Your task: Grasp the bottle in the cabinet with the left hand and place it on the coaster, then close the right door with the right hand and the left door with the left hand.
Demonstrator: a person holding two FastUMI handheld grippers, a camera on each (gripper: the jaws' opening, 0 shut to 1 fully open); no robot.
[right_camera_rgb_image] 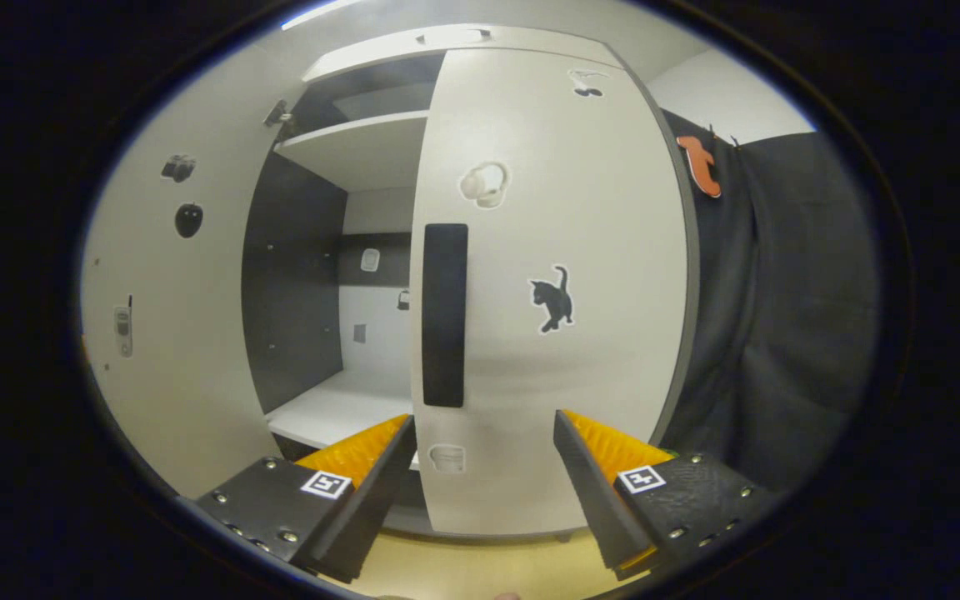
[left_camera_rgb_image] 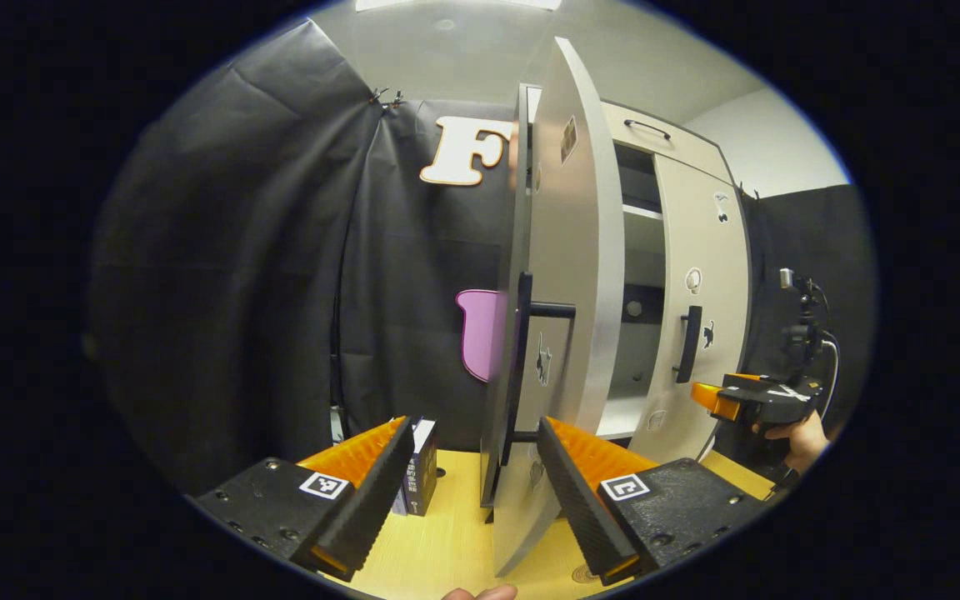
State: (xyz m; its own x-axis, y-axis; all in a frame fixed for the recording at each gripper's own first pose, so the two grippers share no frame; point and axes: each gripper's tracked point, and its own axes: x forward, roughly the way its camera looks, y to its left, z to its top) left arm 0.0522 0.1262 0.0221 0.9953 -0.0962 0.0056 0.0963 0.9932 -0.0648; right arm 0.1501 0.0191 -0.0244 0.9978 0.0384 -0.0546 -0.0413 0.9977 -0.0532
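Left gripper [left_camera_rgb_image: 473, 467]: fingers spread, empty | left door [left_camera_rgb_image: 567, 275] ajar, edge-on at 12 o'clock between the fingers | right gripper [right_camera_rgb_image: 484, 467]: spread, empty | right door [right_camera_rgb_image: 547, 283] nearly closed at 12 o'clock, handle [right_camera_rgb_image: 445, 315] at 11 o'clock.

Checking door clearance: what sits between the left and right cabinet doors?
Nothing in the gap. Between the left door and right door the right gripper view shows the open, bare cabinet shelf.

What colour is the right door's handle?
Black handle, best seen in the right gripper view.
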